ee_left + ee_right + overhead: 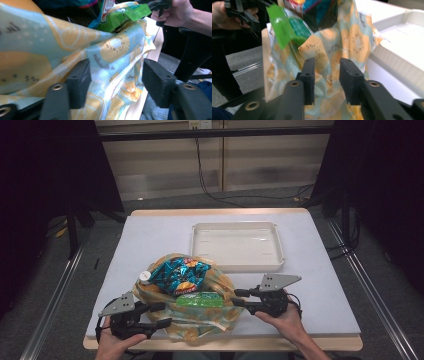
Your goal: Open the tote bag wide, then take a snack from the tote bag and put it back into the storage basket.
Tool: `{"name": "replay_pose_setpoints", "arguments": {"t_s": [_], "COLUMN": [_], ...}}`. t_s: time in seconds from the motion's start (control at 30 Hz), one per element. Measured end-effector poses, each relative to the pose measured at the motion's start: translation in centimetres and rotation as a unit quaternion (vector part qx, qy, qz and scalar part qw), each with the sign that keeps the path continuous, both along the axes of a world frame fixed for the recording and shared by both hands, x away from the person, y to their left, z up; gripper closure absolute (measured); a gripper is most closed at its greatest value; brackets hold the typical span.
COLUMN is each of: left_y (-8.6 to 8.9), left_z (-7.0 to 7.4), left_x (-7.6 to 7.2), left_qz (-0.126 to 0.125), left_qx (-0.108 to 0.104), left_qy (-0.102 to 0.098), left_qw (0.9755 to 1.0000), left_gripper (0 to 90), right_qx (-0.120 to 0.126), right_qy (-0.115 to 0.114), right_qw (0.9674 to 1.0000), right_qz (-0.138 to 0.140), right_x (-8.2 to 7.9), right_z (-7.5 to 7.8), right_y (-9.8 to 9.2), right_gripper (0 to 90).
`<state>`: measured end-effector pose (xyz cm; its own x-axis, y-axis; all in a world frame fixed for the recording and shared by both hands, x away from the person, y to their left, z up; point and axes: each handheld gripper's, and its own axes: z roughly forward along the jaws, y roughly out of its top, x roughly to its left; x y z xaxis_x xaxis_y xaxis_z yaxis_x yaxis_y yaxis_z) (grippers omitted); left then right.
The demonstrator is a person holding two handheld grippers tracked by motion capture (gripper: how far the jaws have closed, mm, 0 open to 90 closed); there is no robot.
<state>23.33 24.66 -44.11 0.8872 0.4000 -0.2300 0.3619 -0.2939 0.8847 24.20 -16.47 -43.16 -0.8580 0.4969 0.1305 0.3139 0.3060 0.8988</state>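
A cloth bag [222, 287] printed with orange and kiwi slices lies open at the table's near edge. A blue chip packet [177, 274] and a green packet [199, 300] stick out of it. My left gripper [167, 314] is at the bag's near left corner. In the left gripper view its jaws [115, 72] stand apart, with loose bag fabric [50, 37] draped between them. My right gripper [238, 298] is at the bag's right side. Its jaws [327, 72] are also apart around a fold of the fabric [352, 37], below the green packet [284, 27].
A shallow white tray [235, 266] sits just beyond the bag, at the table's middle right. A small white round object [144, 276] lies by the bag's left side. The white table [150, 237] ends in a wooden edge close under both hands.
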Motion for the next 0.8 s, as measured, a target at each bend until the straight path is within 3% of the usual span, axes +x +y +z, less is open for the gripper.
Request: {"name": "replay_pose_setpoints", "arguments": {"t_s": [0.37,0.47,0.63,0.8], "left_y": [1.6,2.1,3.2,4.2], "left_z": [0.3,0.4,0.8,0.6], "left_x": [-0.8,-1.3,-1.6,-1.2], "left_qz": [0.053,0.066,0.105,0.126], "left_qx": [-0.02,-0.018,-0.023,-0.022], "left_qy": [-0.011,-0.029,-0.049,-0.052], "left_qw": [0.9983,0.9972,0.993,0.9904], "left_gripper": [22.1,19.6,15.3,13.4], "right_qx": [0.028,0.033,0.041,0.041], "right_qy": [-0.023,-0.025,-0.03,-0.034], "right_qw": [0.9993,0.999,0.9985,0.9981], "right_qz": [0.008,0.015,0.022,0.031], "right_x": [0.9,1.5,2.6,4.0], "right_z": [2.2,2.5,3.1,3.7], "right_y": [0.9,1.4,2.0,3.0], "right_gripper": [49.0,46.0,43.6,42.2]}}
